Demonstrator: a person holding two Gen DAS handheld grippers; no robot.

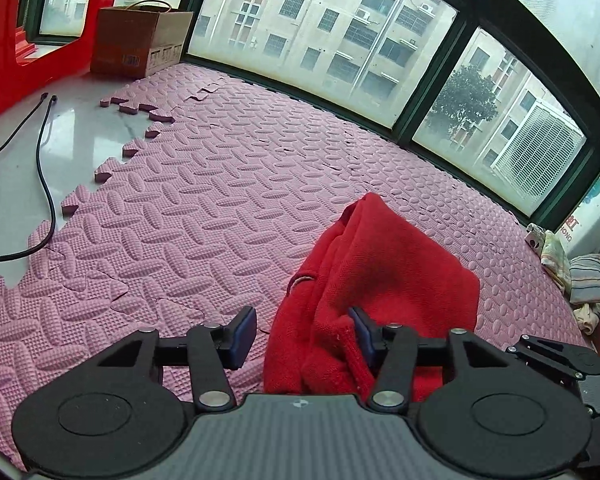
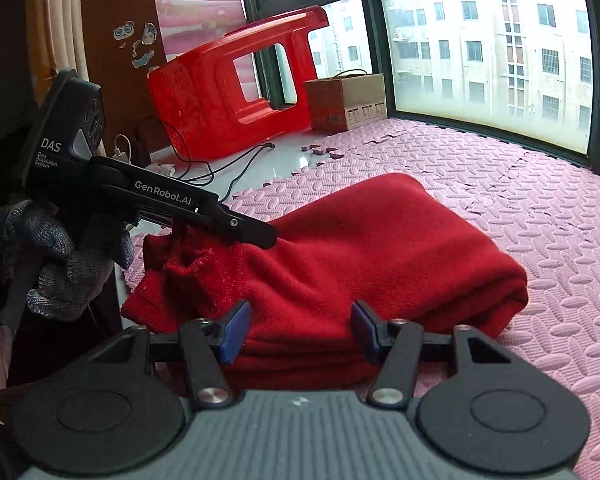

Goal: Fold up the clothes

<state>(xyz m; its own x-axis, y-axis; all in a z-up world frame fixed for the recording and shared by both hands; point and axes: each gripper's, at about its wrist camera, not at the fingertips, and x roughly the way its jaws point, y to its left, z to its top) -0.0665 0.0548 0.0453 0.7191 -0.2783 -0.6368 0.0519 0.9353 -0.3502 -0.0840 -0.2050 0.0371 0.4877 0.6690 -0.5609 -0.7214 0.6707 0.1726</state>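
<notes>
Pink foam mat (image 1: 204, 200); red sweater (image 2: 360, 248) hides right gripper's (image 2: 298, 332) fingertips.

I see soft overcast daylight from the windows (image 1: 340, 40) ahead of my tongs, sharp focus, strong fisheye bending at edges, dim left corner

Each gripper, the left gripper (image 1: 303, 334) and the right gripper (image 2: 300, 330), has black linkage arms with silver screw heads, blue pads (image 2: 236, 332) and a ribbed grey body. Behind the left gripper's white "GenRobot.AI" and "DAS" lettering, the hand (image 2: 60, 264) wears a grey knitted glove.
</notes>
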